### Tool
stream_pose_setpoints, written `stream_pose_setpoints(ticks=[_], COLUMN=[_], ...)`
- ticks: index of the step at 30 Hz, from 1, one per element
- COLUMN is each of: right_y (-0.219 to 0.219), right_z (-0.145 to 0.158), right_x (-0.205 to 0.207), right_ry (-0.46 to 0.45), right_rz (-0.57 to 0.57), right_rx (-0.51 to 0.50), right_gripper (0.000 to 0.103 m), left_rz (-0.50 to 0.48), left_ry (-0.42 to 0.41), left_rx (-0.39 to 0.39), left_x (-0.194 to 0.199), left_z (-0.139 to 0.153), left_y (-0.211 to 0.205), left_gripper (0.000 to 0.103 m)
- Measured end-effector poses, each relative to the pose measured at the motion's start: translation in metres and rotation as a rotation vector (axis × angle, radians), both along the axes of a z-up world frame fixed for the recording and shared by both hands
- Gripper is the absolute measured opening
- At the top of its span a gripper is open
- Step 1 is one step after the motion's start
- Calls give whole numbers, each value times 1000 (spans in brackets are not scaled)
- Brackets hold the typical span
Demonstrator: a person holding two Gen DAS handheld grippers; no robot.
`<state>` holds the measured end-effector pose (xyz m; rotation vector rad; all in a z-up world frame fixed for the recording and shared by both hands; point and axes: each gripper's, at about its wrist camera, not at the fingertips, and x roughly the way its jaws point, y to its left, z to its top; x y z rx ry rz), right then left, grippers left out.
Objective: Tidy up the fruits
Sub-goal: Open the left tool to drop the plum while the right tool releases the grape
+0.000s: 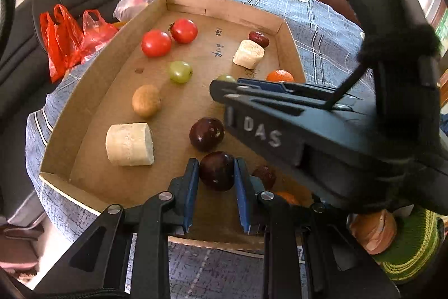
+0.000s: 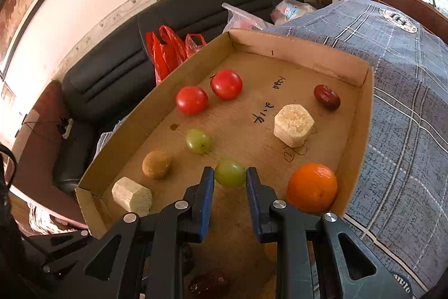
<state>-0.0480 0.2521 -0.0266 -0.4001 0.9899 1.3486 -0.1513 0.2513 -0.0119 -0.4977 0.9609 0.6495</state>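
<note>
Cardboard tray [image 1: 92, 91]: shallow, open-topped, resting on a blue plaid cloth [image 1: 322, 27]; every fruit lies inside it.
Left gripper [image 1: 216, 173]: blue pads touch both sides of a dark plum [image 1: 217, 171], clenched on it low over the tray floor.
Right gripper [image 2: 230, 175]: blue pads press both flanks of a green grape [image 2: 230, 172], grasping it.
Ahead of the left gripper: second dark plum [image 1: 206, 134], just beyond the held one.
Left of the left gripper: pale cut cane piece [image 1: 130, 145]; past it a brown round fruit [image 1: 146, 100].
Right of the left gripper: a red date [image 1: 264, 176] just beside the pad, an orange edge behind it.
Ahead of the right gripper: second green grape [image 2: 198, 140], then two tomatoes [image 2: 191, 100] touching side by side.
Right of the right gripper: orange [image 2: 312, 187] near the tray's right wall; farther ahead a second cane piece [image 2: 293, 125] and another red date [image 2: 326, 97].
Beyond the tray: black sofa [image 2: 117, 74] carrying red plastic bags [image 2: 165, 52].
</note>
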Motion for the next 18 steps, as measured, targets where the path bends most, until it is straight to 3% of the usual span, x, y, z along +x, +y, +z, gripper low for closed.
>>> stream_pose_setpoints(ticks=[6, 9, 12, 14, 18], right_y=[3, 2, -3, -8, -18], right_z=[-3, -3, 0, 3, 13], right_x=[0, -1, 3, 3, 2], right_ry=[1, 0, 0, 0, -4], right_rz=[5, 9, 0, -1, 3], right_rx=[-10, -7, 5, 14, 34], right_gripper=[27, 29, 34, 44, 44], left_rz=[-5, 11, 12, 10, 6], left_ry=[9, 25, 11, 3, -7], left_rx=[11, 3, 6, 4, 29], left_x=[-1, -2, -6, -7, -11], left_z=[0, -1, 2, 5, 12], left_y=[-3, -1, -1, -3, -11], left_gripper=[25, 41, 43, 45, 45])
